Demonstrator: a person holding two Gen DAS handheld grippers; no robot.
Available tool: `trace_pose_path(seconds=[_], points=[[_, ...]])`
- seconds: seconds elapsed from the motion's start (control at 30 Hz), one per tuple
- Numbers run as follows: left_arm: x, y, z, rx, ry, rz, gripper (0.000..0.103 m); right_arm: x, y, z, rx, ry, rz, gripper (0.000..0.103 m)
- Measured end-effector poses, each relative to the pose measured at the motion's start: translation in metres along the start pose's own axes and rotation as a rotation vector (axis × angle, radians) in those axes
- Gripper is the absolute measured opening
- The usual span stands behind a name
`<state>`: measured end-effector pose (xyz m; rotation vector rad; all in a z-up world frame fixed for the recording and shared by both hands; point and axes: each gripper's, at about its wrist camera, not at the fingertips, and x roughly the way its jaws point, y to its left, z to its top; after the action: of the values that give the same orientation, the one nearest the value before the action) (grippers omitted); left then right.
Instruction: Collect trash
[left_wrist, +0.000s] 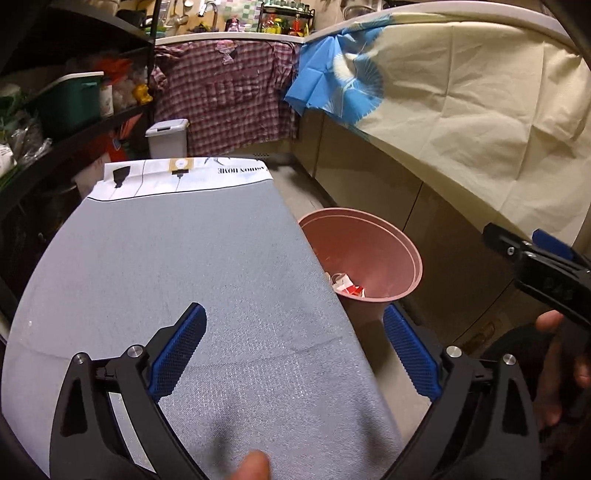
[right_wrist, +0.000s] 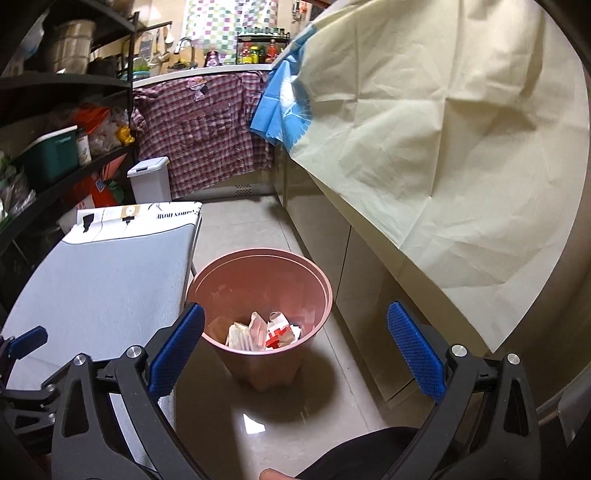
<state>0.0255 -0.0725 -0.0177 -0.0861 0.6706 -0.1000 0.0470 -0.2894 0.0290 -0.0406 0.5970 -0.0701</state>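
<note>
A pink waste bin (right_wrist: 314, 280) stands on the floor to the right of a grey-covered table (left_wrist: 177, 266). Crumpled white and red paper trash (right_wrist: 266, 332) lies in its bottom; the bin (left_wrist: 399, 251) and some of the trash (left_wrist: 347, 286) also show in the left wrist view. My left gripper (left_wrist: 295, 339) is open and empty above the table's near right edge. My right gripper (right_wrist: 295, 339) is open and empty, above and in front of the bin. The right gripper (left_wrist: 546, 266) shows at the right of the left wrist view.
A cream and blue cloth (right_wrist: 443, 147) hangs over the counter on the right. A plaid cloth (right_wrist: 199, 125) hangs at the back. A white lidded bin (right_wrist: 149, 181) stands beyond the table. Dark shelves (right_wrist: 55, 122) with clutter line the left. Tiled floor (right_wrist: 266, 417) surrounds the pink bin.
</note>
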Motion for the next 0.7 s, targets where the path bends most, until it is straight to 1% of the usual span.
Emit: trace_pose_path(seconds=[0.13,0.23,0.47,0.7], points=[[0.002,0.006,0.000,-0.007,-0.018,0.027,0.093,0.004,0.002,-0.001,-0.014,0.012,0.002,0.098],[0.005,0.004,0.001,-0.017,-0.017,0.022,0.093,0.007,0.001,-0.001,-0.007,0.022,0.004,0.098],[0.004,-0.007,0.008,0.014,-0.046,0.006,0.093,0.009,0.000,0.000,-0.004,0.030,0.004,0.098],[0.003,-0.009,0.008,0.008,-0.038,-0.003,0.094,0.010,-0.001,0.000,-0.005,0.031,0.004,0.098]])
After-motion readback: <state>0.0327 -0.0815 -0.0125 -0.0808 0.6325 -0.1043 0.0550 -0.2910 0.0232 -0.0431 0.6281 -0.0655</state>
